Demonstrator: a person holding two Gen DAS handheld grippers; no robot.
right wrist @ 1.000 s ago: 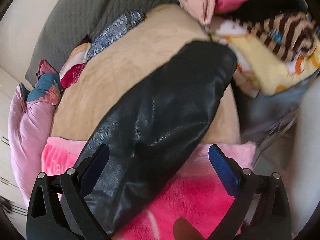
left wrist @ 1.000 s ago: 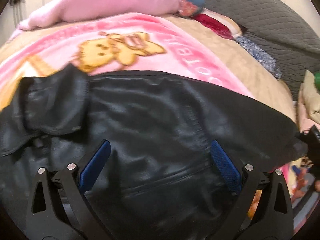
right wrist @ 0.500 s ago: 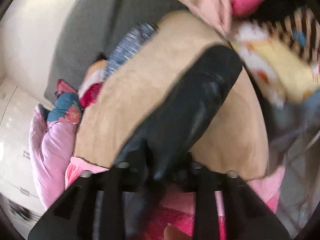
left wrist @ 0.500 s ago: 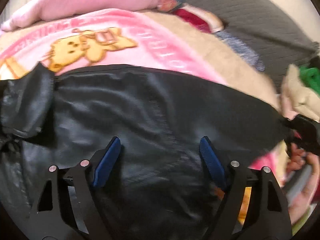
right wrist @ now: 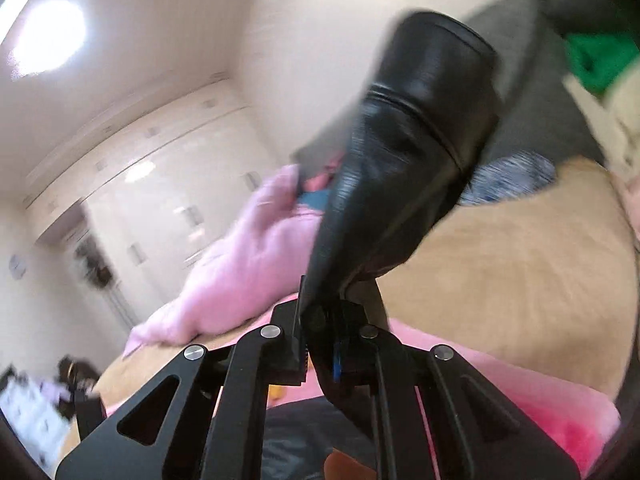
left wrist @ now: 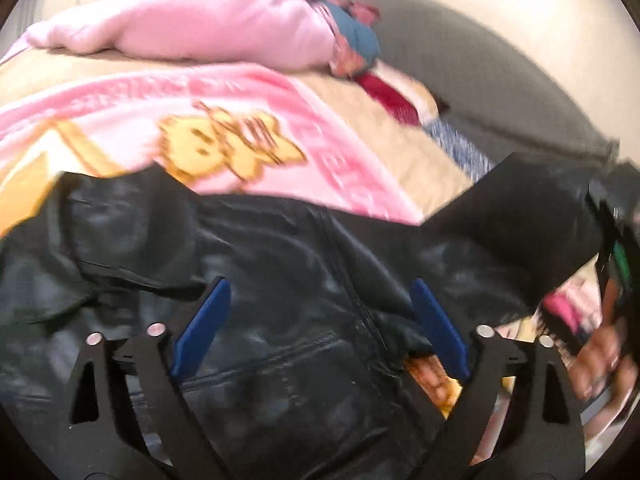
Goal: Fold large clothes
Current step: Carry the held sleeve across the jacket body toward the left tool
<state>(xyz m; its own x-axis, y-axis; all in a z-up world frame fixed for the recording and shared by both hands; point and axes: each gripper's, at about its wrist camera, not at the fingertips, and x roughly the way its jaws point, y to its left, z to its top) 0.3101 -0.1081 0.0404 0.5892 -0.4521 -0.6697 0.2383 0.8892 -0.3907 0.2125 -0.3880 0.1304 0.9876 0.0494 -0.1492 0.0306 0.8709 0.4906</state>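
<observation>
Across the bed (left wrist: 436, 152), one pink cartoon blanket (left wrist: 224, 120) covers the middle, so the work surface is soft and flat for folding. One black leather jacket (left wrist: 304, 288) lies spread on it, filling the left view from 9 to 3 o'clock, body down, probably so a sleeve can fold inward. One sleeve (right wrist: 404, 152) is lifted clear, cuff pointing to 1 o'clock in the right view. Right claw (right wrist: 320, 344) is clamped on that sleeve near its lower end, judged mid-carry over the body. Left claw (left wrist: 320, 328) is spread wide, gripping nothing, low over the jacket front. One pink pillow (left wrist: 192, 20) at 12.
</observation>
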